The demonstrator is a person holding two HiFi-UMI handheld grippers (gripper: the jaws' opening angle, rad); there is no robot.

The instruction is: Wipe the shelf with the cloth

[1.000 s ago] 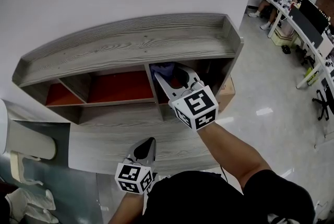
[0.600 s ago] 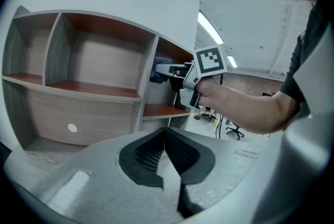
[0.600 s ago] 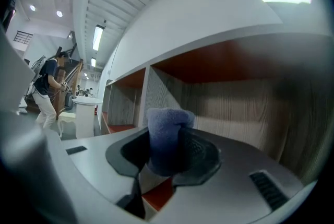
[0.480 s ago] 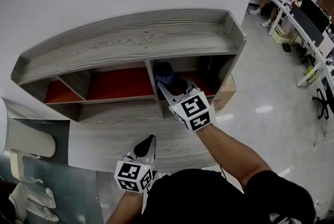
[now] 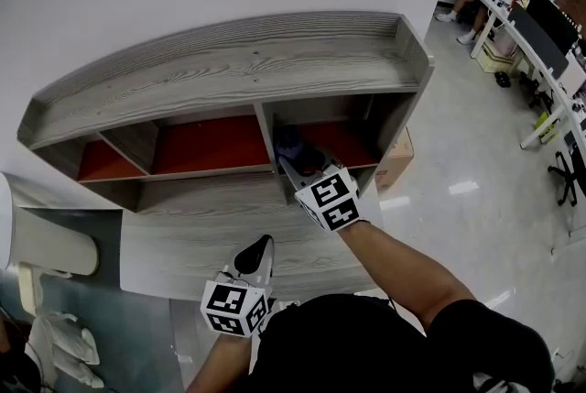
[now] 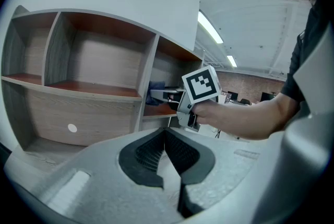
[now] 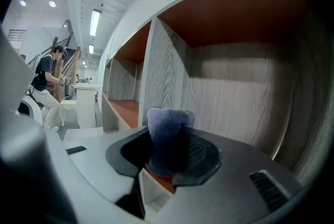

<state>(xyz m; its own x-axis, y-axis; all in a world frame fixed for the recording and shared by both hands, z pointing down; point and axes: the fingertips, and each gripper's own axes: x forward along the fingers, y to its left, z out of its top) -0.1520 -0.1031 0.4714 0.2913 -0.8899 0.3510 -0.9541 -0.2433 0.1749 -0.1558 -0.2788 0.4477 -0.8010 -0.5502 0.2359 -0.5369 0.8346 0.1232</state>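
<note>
I'm holding the right gripper inside the shelf, in the right-hand compartment of the row with red boards. Its jaws are clamping the cloth, a bluish wad bunched upright between the ribbed pads and sticking out above them. In the head view the cloth is sitting just beside the grey divider that separates this compartment from the wider middle one. The red board is lying under it, but I'm not able to tell from either view whether the cloth is actually pressing on that board. The right gripper view is looking along the jaws at the compartment's wood-grain back wall – the divider is standing to the left of it, and the red underside of the top board is showing above.

I'm keeping the left gripper low, over the grey wooden ledge in front of the shelf, well apart from the right one. Its jaws are pressed together with nothing between them – the left gripper view is showing the two dark pads meeting in a line.

Off to the right in the head view, desks with monitors are standing on a pale glossy floor. A person is showing far off at the left of the right gripper view.
</note>
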